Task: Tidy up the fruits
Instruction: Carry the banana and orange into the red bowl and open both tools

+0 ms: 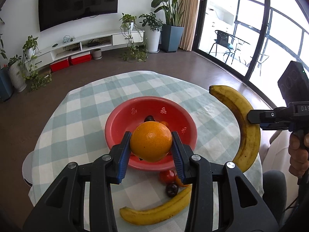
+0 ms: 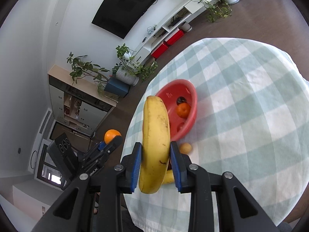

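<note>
Two fruits are in transit: my left gripper [image 1: 151, 145] is clamped on the orange [image 1: 151, 140] above the red bowl [image 1: 123, 116]; my right gripper [image 2: 155, 164] is clamped on a banana [image 2: 155, 135]. The bowl already contains some fruit; a second banana [image 1: 154, 212], tomatoes and a plum remain on the tablecloth [image 1: 81, 116]
</note>
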Action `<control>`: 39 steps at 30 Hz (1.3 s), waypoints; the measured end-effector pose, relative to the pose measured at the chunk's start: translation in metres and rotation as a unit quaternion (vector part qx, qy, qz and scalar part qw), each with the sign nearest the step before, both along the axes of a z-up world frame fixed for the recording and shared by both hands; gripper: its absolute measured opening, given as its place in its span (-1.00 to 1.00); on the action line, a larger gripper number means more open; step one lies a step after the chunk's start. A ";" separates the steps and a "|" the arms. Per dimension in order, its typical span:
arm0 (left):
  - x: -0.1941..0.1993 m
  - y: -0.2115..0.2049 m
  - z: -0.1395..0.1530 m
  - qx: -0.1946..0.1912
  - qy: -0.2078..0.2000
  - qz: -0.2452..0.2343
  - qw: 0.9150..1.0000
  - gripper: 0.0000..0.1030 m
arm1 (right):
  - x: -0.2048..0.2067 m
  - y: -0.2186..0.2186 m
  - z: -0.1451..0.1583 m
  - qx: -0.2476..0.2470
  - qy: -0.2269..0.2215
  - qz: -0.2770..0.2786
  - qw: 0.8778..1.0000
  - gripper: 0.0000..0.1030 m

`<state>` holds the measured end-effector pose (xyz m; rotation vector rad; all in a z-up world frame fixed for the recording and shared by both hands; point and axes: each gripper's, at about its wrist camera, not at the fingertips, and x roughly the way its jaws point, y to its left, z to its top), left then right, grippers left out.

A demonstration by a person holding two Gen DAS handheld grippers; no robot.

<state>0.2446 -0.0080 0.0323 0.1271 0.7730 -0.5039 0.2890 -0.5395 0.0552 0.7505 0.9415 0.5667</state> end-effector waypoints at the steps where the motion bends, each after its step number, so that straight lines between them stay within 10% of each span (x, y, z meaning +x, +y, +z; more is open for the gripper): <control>1: 0.008 -0.002 -0.001 0.004 0.002 -0.002 1.000 -0.27 | 0.009 0.005 0.004 -0.003 -0.003 0.003 1.000 -0.38; 31: 0.085 -0.038 -0.112 0.062 0.057 -0.016 0.996 -0.26 | 0.128 0.085 -0.071 -0.121 0.048 0.061 0.990 -0.38; 39: 0.082 -0.040 -0.107 0.064 0.045 -0.015 0.997 0.15 | 0.131 0.087 -0.071 -0.132 0.051 0.061 0.988 -0.36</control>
